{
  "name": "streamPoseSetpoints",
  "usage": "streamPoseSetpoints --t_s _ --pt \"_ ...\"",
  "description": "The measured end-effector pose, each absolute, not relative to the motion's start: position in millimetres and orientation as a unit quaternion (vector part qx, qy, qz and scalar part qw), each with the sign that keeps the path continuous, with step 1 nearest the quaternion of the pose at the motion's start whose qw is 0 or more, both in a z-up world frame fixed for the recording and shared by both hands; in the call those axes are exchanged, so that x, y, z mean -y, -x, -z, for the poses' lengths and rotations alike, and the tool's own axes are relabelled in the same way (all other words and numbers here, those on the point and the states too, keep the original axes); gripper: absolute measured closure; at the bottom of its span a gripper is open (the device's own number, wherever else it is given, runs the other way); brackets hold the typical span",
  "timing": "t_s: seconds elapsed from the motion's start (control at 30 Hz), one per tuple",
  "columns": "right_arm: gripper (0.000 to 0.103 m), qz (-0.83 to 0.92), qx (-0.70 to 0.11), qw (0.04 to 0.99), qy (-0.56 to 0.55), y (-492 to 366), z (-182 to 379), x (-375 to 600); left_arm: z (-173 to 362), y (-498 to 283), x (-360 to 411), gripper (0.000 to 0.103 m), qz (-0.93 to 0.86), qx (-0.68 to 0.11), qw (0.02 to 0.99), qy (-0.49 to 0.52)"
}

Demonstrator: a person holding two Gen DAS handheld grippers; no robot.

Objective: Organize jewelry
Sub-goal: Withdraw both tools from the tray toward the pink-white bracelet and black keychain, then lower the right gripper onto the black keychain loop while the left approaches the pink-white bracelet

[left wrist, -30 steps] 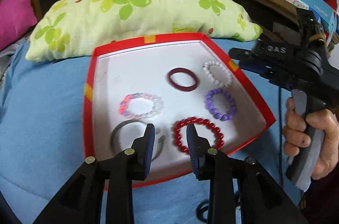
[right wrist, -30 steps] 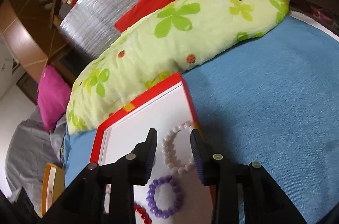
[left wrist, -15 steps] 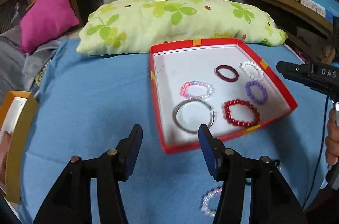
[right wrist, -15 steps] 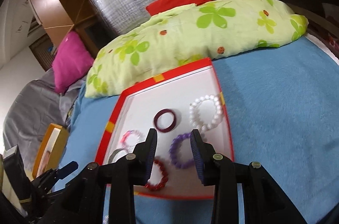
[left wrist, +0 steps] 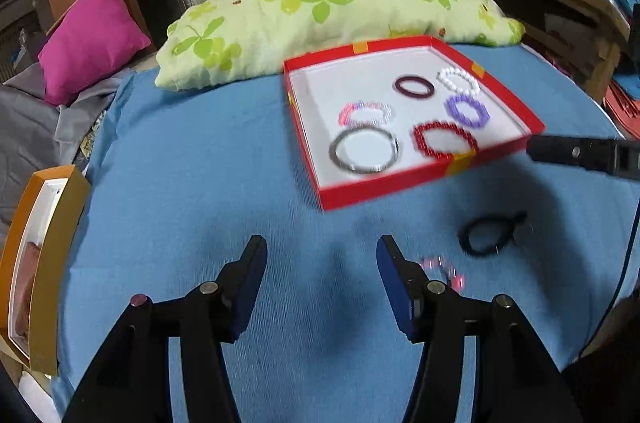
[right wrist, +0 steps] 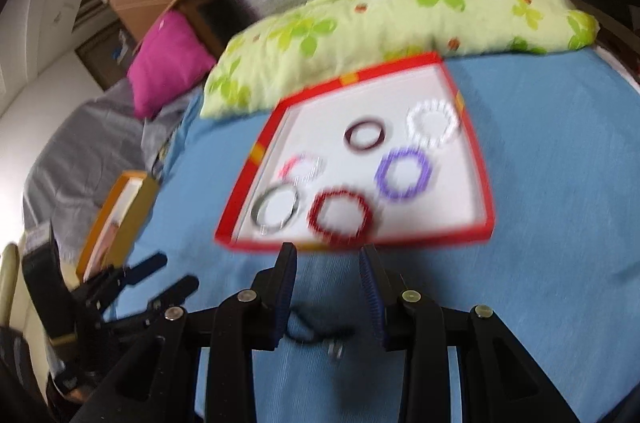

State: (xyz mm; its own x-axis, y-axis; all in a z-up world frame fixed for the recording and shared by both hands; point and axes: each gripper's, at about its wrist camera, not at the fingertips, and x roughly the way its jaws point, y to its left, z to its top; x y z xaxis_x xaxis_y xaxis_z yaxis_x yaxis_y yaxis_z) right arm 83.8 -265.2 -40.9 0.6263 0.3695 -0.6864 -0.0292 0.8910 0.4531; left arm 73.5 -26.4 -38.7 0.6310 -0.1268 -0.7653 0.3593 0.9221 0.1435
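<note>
six bracelets in red box – both grippers empty

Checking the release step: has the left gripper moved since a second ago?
Yes. The left gripper has pulled back out of the red box toward the camera's side; its jaws, just opening, now stand empty over the blue cloth.

Six bracelets lie in the box before the pillow; two more, seemingly, nearer on the cloth.

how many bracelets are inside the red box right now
6. Far row: dark maroon ring, white beaded. Middle: pink-and-clear beaded, purple beaded. Near row: silver metal bangle, red beaded. None looks hidden.
</note>
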Motion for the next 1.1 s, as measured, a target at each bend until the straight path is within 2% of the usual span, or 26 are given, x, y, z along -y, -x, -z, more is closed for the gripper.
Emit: streamPoseSetpoints --t_s 0.27,0.43,0.57,0.73,0.8,0.83,0.87,0.97,1.1 --pt "0.067 -0.101 -0.479 0.857 -0.163 -68 72 245 62 -54 22 0.045 0.153 -0.444 0.867 -0.166" --pt "0.067 -0.089 -0.492 0.848 -0.175 -73 79 252 64 -60 17 0.045 0.163 -0.455 0.863 -0.148" --pt "0.052 -0.092 -0.508 0.84 -0.167 -79 84 244 65 -62 20 0.045 0.173 -0.461 0.858 -0.143" --pt "0.051 -0.096 -0.506 0.848 -0.122 -82 86 227 66 -61 26 0.045 0.181 -0.465 0.854 -0.149" --pt "0.056 -0.094 -0.502 0.855 -0.096 -81 87 220 65 -60 27 0.045 0.187 -0.465 0.853 -0.148" --pt "0.071 -0.091 -0.498 0.859 -0.082 -80 86 218 65 -60 28 0.044 0.19 -0.465 0.852 -0.146" --pt "0.08 -0.084 -0.495 0.863 -0.066 -79 86 216 65 -60 28 0.044 0.192 -0.465 0.852 -0.145" --pt "0.087 -0.073 -0.49 0.867 -0.05 -78 87 219 64 -59 28 0.044 0.205 -0.469 0.848 -0.138" --pt "0.088 -0.043 -0.486 0.87 -0.067 -80 86 236 65 -56 34 0.039 0.227 -0.473 0.842 -0.13"
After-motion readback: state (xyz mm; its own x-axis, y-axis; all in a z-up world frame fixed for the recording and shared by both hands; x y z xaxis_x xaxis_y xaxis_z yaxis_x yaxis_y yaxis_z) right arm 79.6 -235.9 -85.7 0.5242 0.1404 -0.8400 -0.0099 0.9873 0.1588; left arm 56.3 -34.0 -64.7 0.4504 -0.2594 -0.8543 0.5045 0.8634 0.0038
